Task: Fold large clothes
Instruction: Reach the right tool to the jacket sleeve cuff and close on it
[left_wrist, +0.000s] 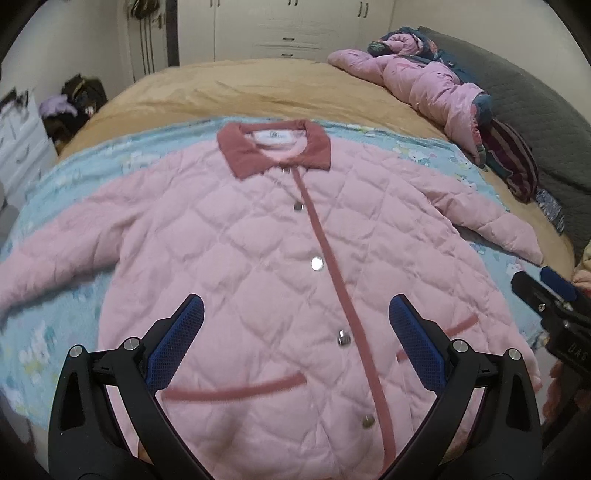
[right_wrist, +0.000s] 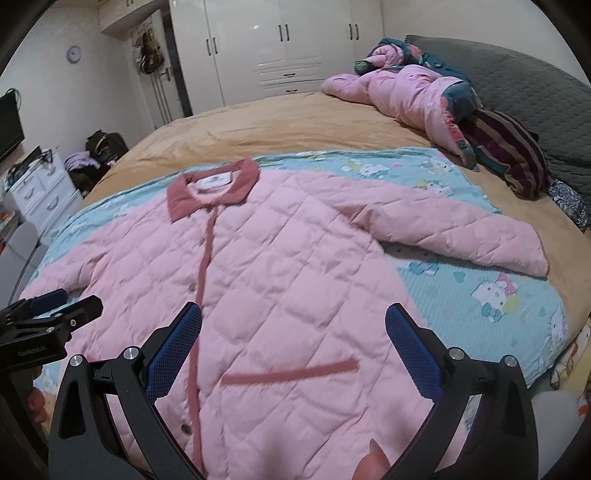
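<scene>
The pink jacket (left_wrist: 280, 266) lies flat on the blue blanket (right_wrist: 480, 295), front up, sleeves spread; both the left tongs (left_wrist: 295, 343) and the right tongs (right_wrist: 293, 347) are wide open above its bottom part, holding nothing.

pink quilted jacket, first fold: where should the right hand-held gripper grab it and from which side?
Probably the cuff end of the sleeve on the right. It lies flat, angled out from the pink quilted jacket onto the blue blanket, with free edges. Come in from the outer right side, low, pinching the cuff edge; the right hand-held gripper is open over the body.
</scene>
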